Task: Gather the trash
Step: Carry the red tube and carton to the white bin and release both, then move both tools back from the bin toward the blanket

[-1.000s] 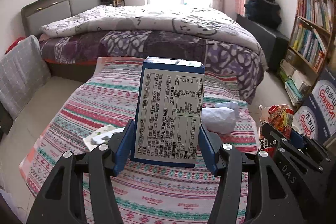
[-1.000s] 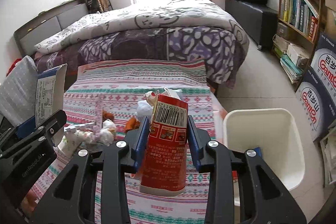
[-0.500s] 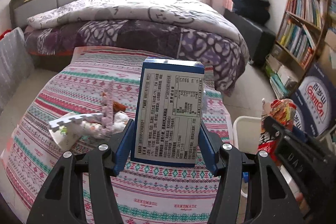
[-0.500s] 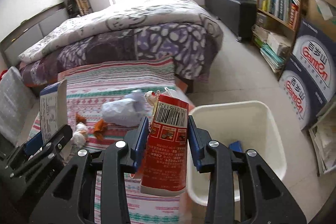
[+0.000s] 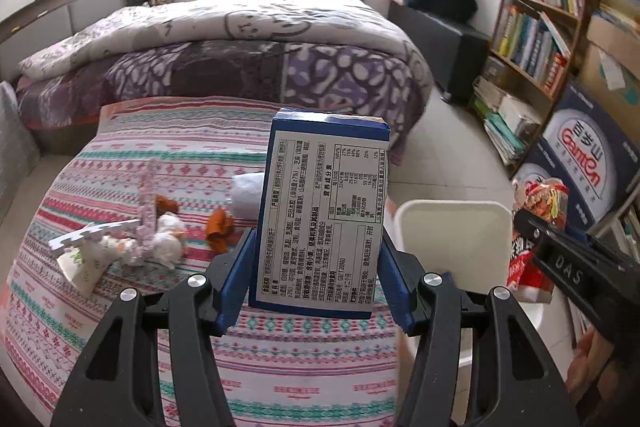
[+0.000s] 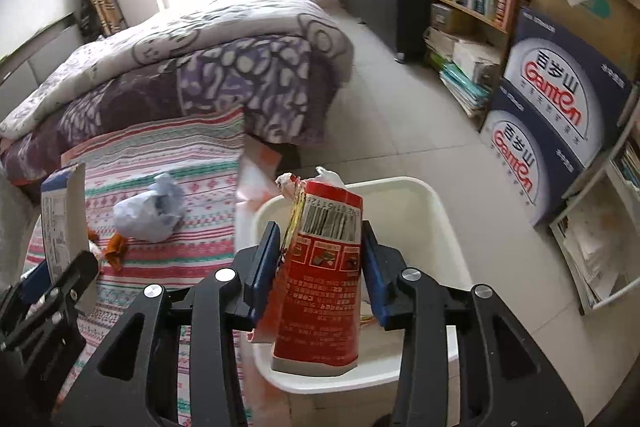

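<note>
My left gripper is shut on a blue carton with a white printed label, held upright above the striped cloth. My right gripper is shut on a red snack bag and holds it over the white bin. The bin also shows in the left wrist view, right of the carton. More trash lies on the cloth: a crumpled pale bag, orange scraps, white wads and a foam piece.
A bed with a purple patterned quilt stands behind the cloth. A bookshelf and stacked water boxes line the right wall. Tiled floor lies between bed and shelf.
Both grippers have swung right with their loads. The right gripper with the red bag now hangs over the white bin; the bin has come into the left wrist view.
</note>
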